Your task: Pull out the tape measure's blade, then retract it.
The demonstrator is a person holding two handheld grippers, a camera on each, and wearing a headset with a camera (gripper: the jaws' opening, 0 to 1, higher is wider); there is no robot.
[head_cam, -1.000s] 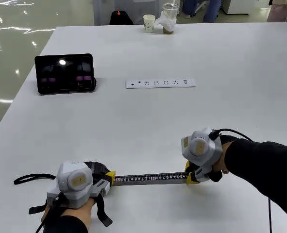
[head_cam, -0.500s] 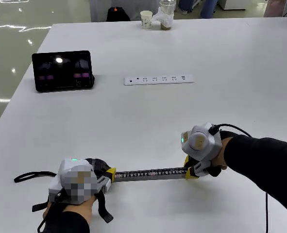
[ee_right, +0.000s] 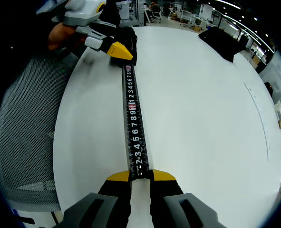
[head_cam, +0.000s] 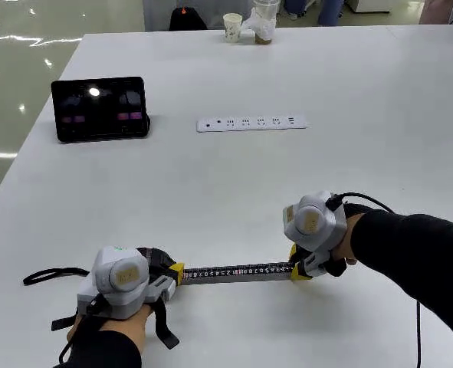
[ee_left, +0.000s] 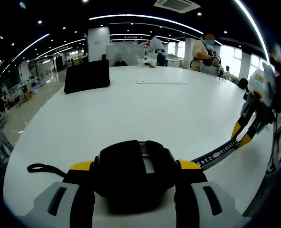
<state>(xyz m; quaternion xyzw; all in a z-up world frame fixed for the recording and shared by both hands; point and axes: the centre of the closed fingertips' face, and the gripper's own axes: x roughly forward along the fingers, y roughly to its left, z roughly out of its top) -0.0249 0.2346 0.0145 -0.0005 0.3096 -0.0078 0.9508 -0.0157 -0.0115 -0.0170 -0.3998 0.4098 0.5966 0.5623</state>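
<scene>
The left gripper [head_cam: 171,280] is clamping the black case [ee_left: 134,173] of the tape measure between its yellow-tipped jaws, which are standing just as far apart as the case is wide. The case is sitting on the white table [head_cam: 364,115], well nearer the person than the power strip [head_cam: 251,123] and off beyond its left end. Its black strap [head_cam: 46,274] is trailing farther left across the table top.

The blade [ee_right: 132,118] is running out of the case's mouth toward the right, roughly parallel to the power strip, and is lying low along the table with its numbers facing up. The right gripper [ee_right: 140,175] is pinching the blade's free end, its jaws drawn almost together on it. That end is sitting straight toward the person from the power strip's right end, well apart from it.

A dark tablet [head_cam: 100,109] is standing propped just left of the power strip, and a paper cup [head_cam: 232,27] is standing far beyond it.
</scene>
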